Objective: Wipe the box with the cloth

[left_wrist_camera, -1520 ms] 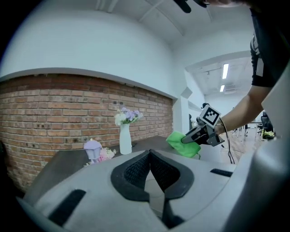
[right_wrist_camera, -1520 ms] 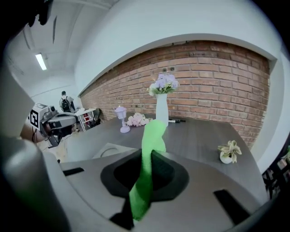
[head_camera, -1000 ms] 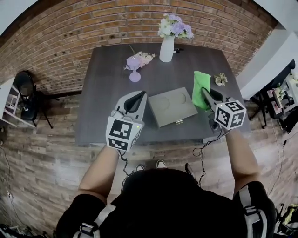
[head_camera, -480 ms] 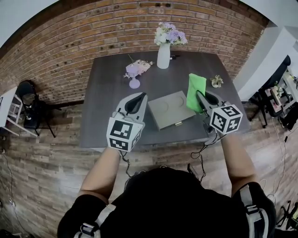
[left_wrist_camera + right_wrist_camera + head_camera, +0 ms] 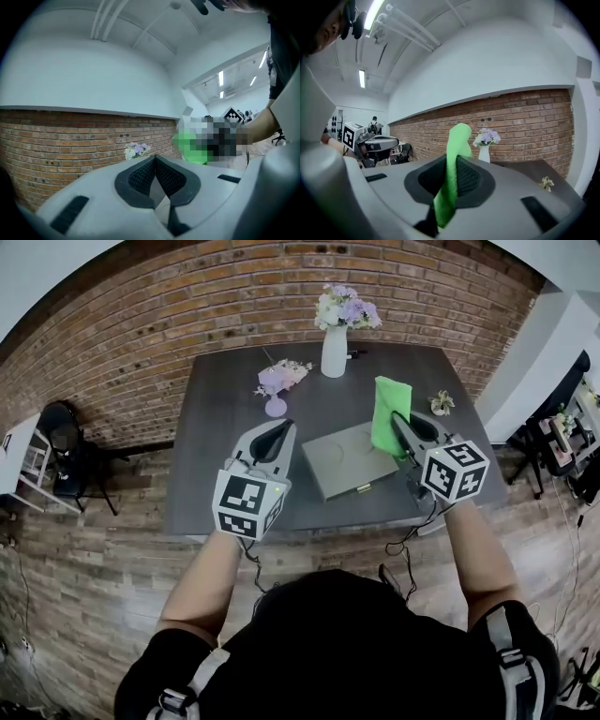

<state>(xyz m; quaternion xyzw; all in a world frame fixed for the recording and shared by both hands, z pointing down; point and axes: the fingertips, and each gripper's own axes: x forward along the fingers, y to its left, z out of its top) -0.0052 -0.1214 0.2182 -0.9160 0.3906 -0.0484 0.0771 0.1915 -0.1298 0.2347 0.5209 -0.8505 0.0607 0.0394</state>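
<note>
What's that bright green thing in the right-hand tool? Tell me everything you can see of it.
It is a bright green cloth, soft and fleecy-looking, folded into a long strip. The right gripper is shut on its lower end, with the fingers pressing both sides. The free end stands up and curls over. In the head view it overlaps the right edge of the box; contact cannot be told.

The box (image 5: 349,462) is flat, grey and closed, with two round dents in its lid, lying slightly turned at the centre of the frame. The cloth (image 5: 389,409) is bright green and folded, standing upright, clamped in the right gripper (image 5: 401,430), overlapping the box's upper right corner in the frame
</note>
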